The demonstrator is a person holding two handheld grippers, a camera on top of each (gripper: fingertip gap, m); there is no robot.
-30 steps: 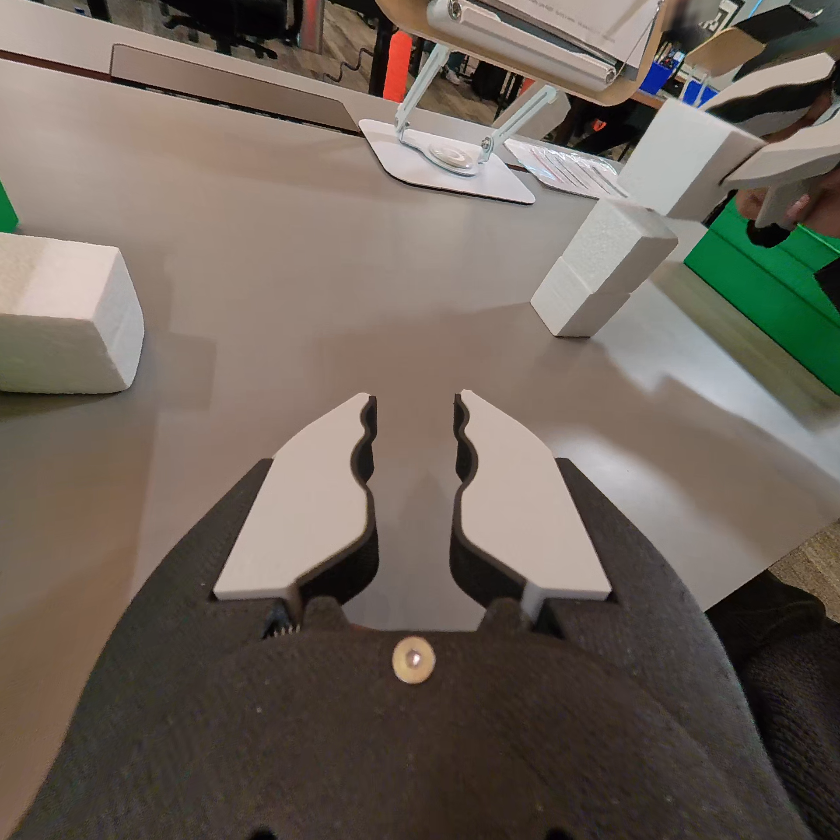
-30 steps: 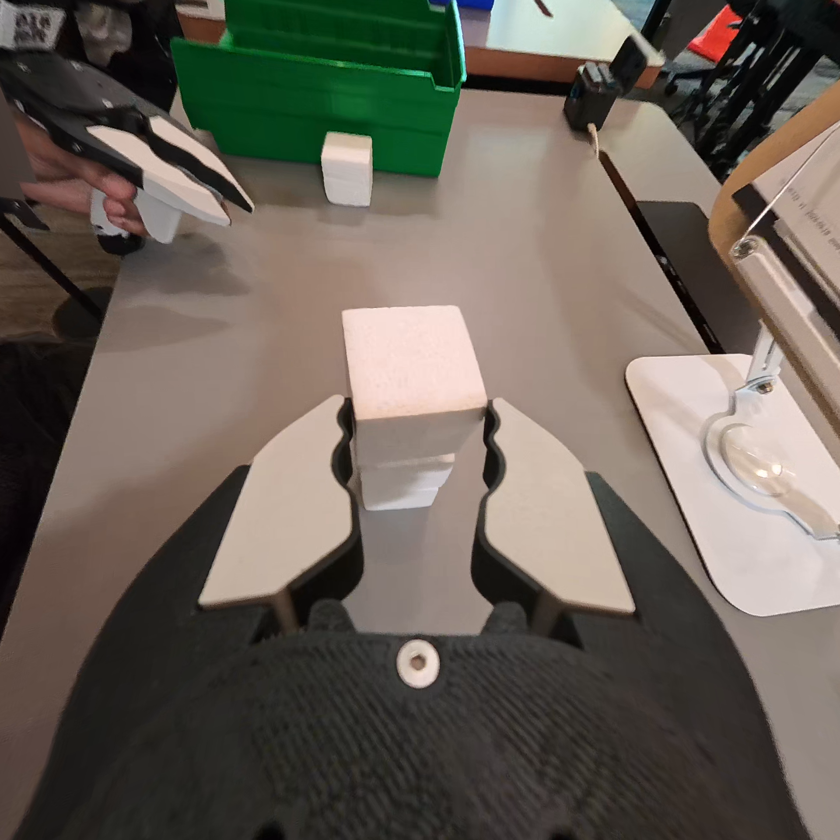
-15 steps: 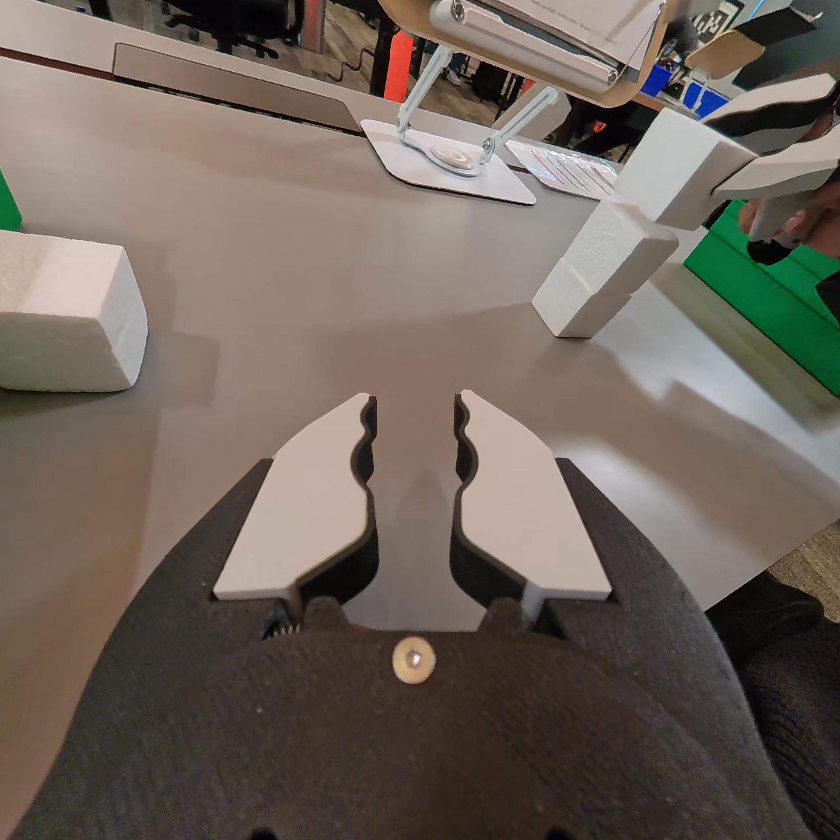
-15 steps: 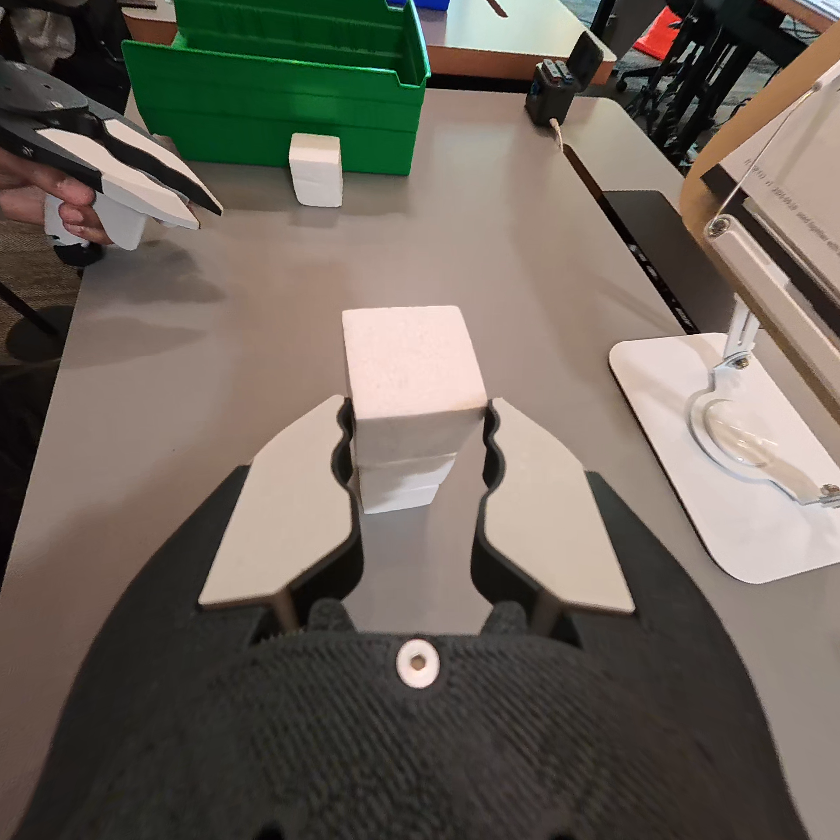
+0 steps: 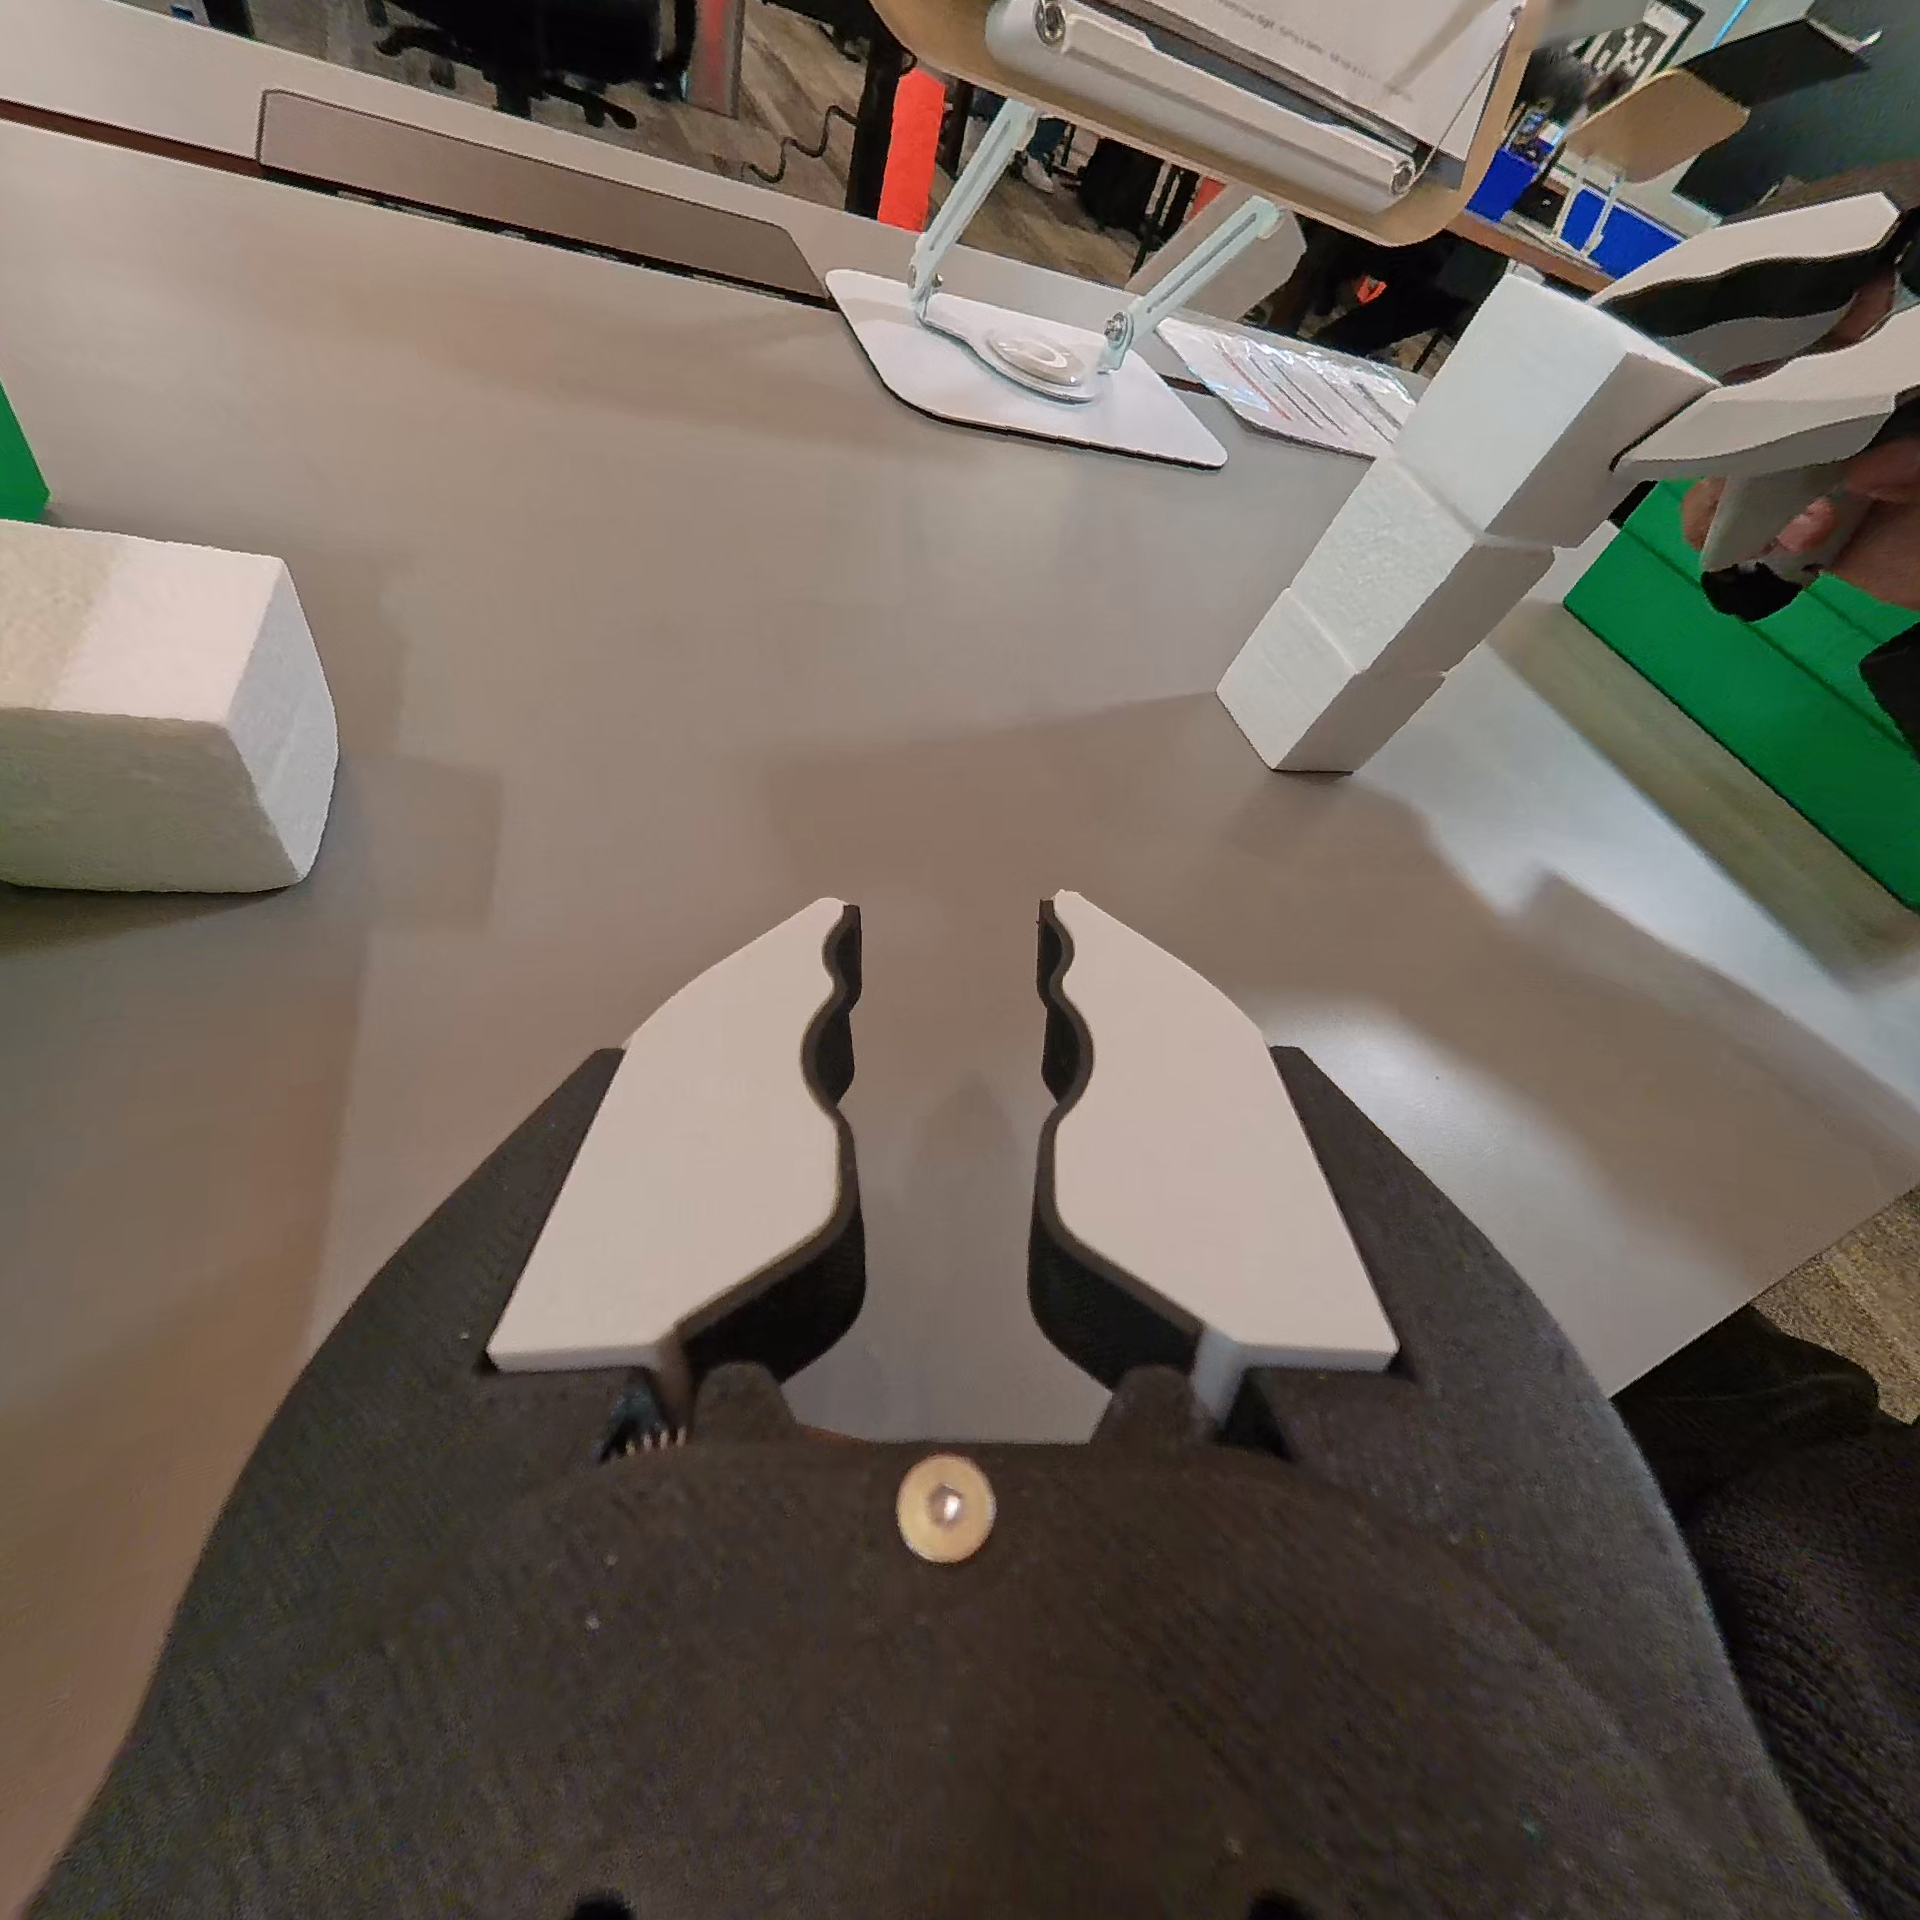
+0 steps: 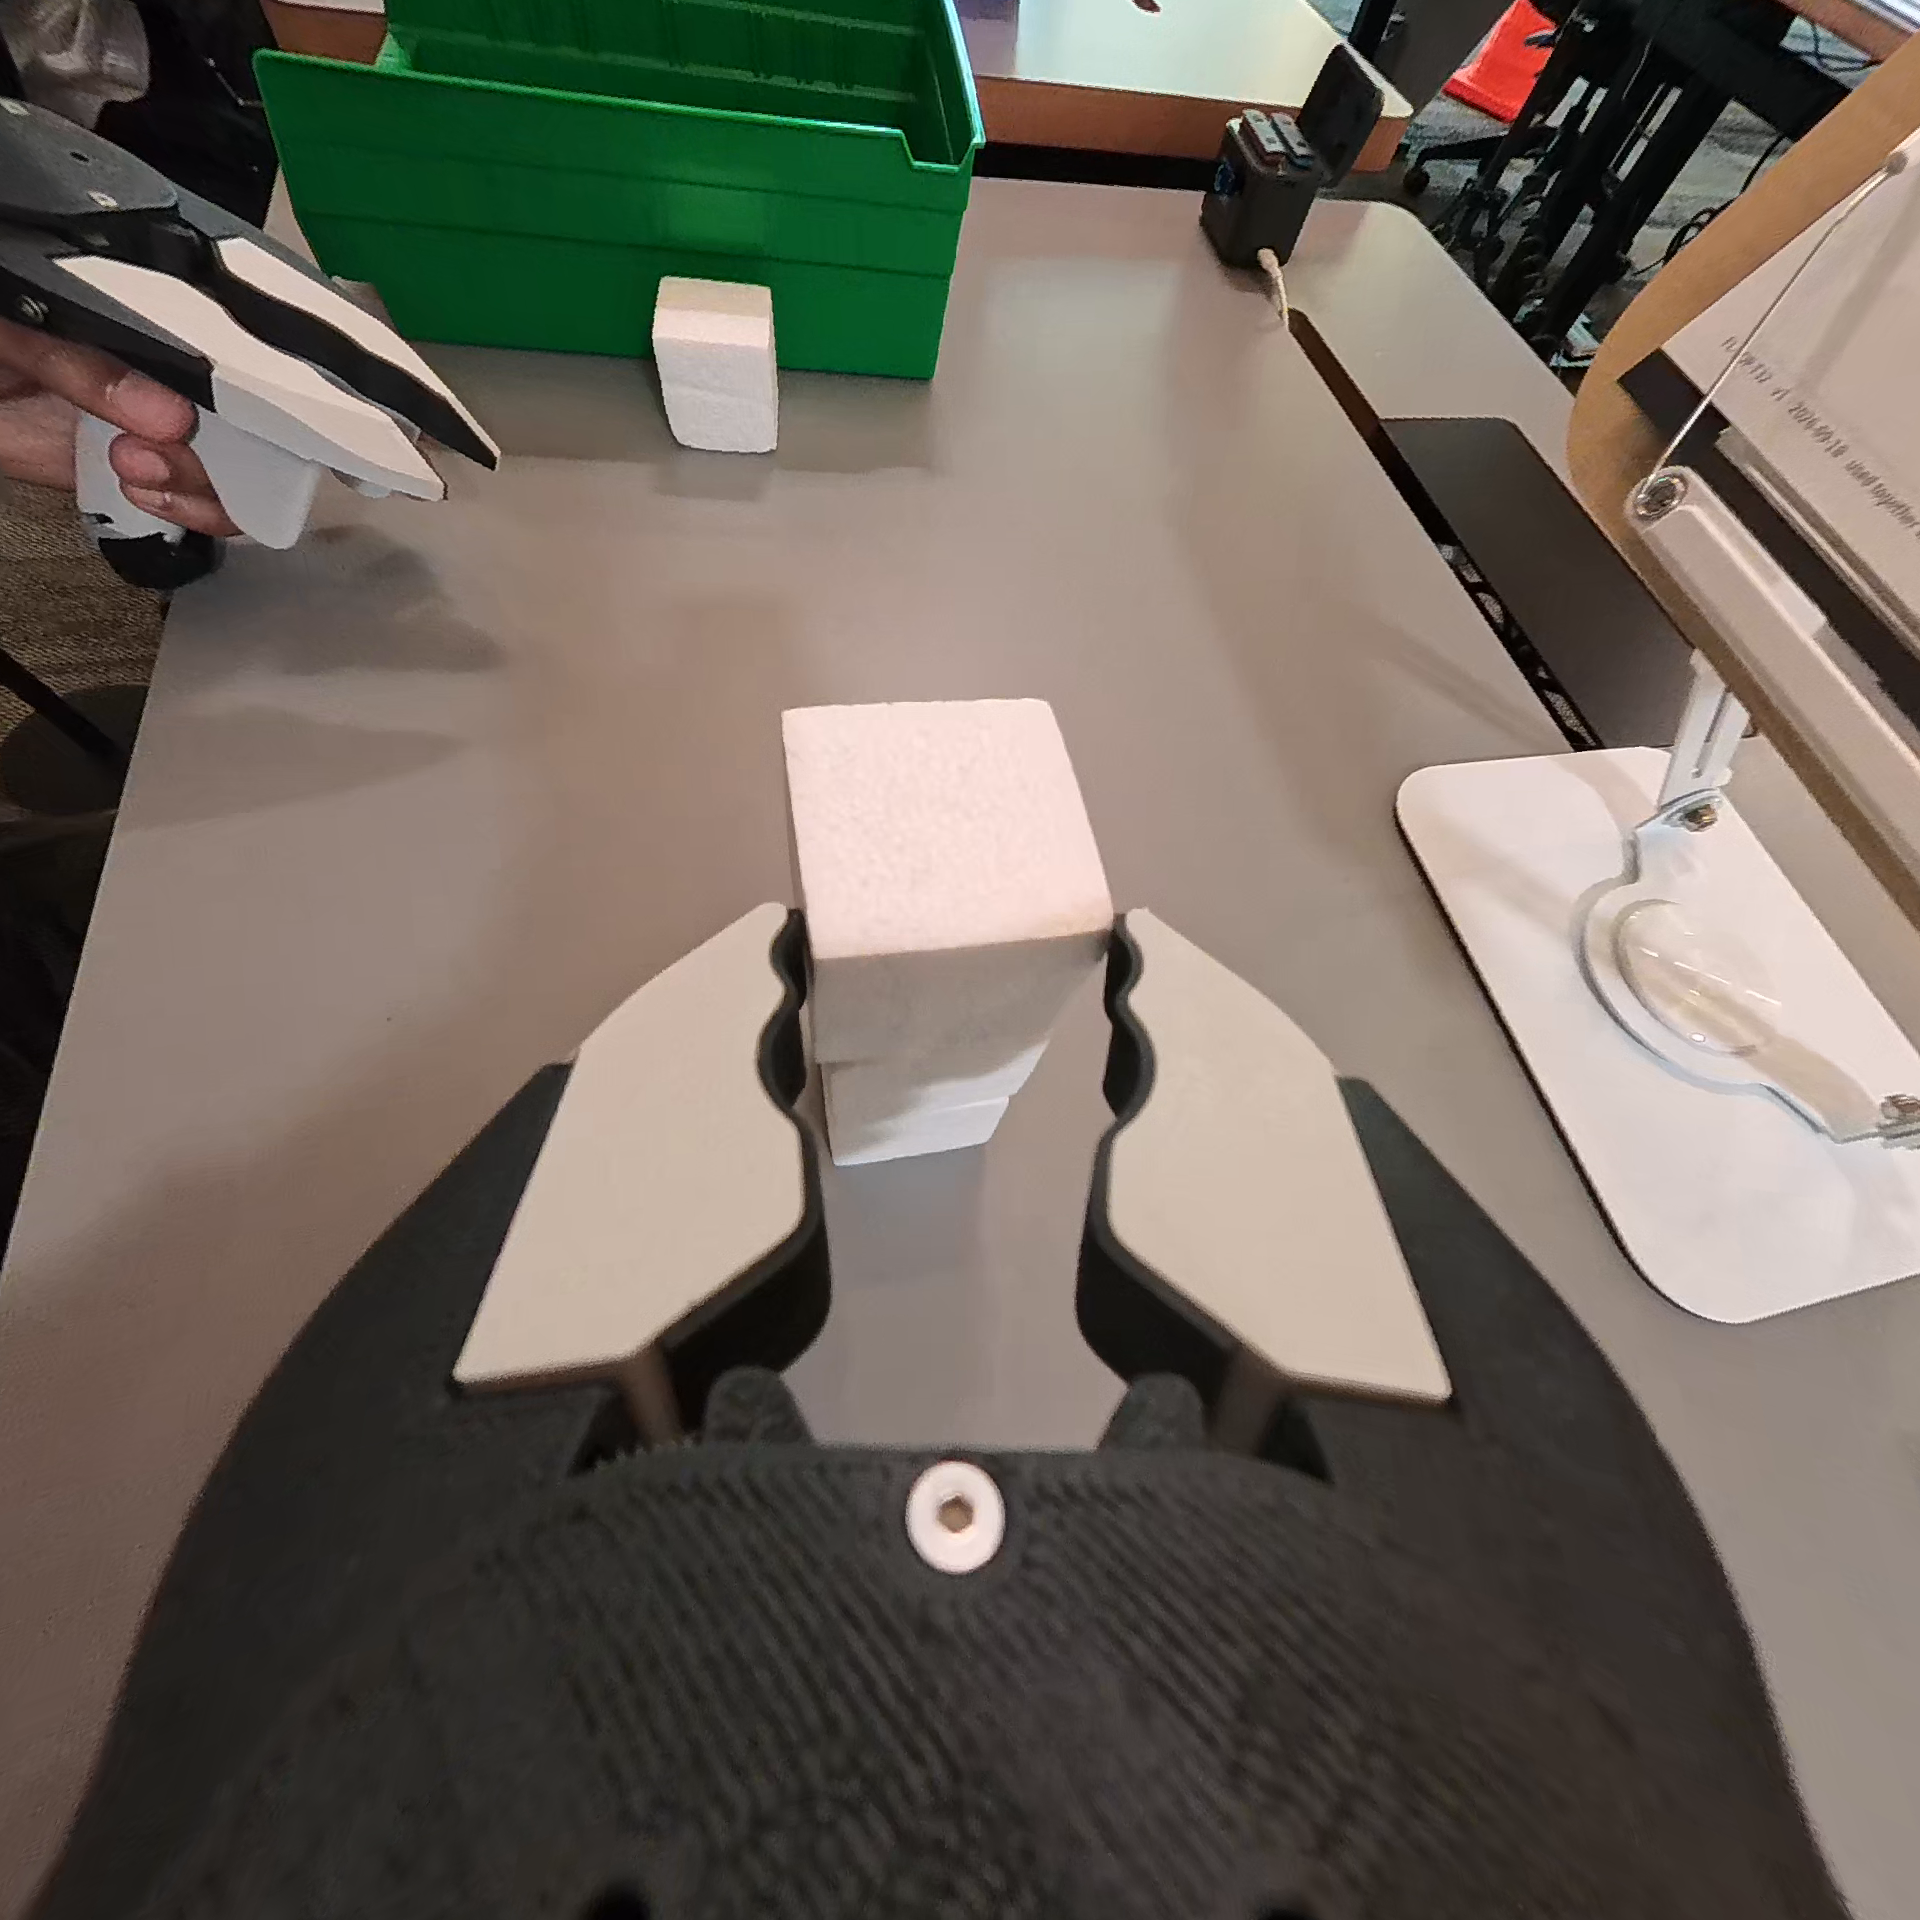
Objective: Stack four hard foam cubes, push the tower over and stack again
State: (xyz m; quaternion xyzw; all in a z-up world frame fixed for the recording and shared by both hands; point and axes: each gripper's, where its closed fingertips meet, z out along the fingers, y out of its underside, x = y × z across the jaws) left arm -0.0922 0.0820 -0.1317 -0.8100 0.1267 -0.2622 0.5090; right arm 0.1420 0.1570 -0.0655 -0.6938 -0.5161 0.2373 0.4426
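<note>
The top foam block (image 6: 940,831) sits clamped between the fingers of the right gripper (image 6: 951,951), directly above a short stack of foam blocks (image 6: 920,1107) standing on the grey worktop (image 6: 1143,623). Whether it rests on the stack or hangs just clear of it cannot be told: in the left wrist view the held block (image 5: 1538,405) meets the stack (image 5: 1371,634) along a thin seam. Block and stack together form one column whose long axis runs upright off the worktop, though that view's wide lens makes it lean to the right. The right gripper (image 5: 1704,343) reaches the block from the side, its fingers closed on two opposite faces.

The left gripper (image 5: 948,920) hovers low over bare worktop, its fingers parted by a narrow gap with nothing between them. It shows again at the left edge of the right wrist view (image 6: 457,468), held by a hand (image 6: 94,436).

A single foam block (image 6: 717,364) stands just in front of a green bin (image 6: 623,197) at the far end of the worktop; in the left wrist view it (image 5: 156,717) is cut off by the frame edge. A white stand (image 6: 1683,1029) with a flat base carries a tilted board with paper, only partly in view. A small black device (image 6: 1278,187) sits at the far corner. Beyond the worktop are office chairs, other tables and an orange cone, all too small to make out well.
</note>
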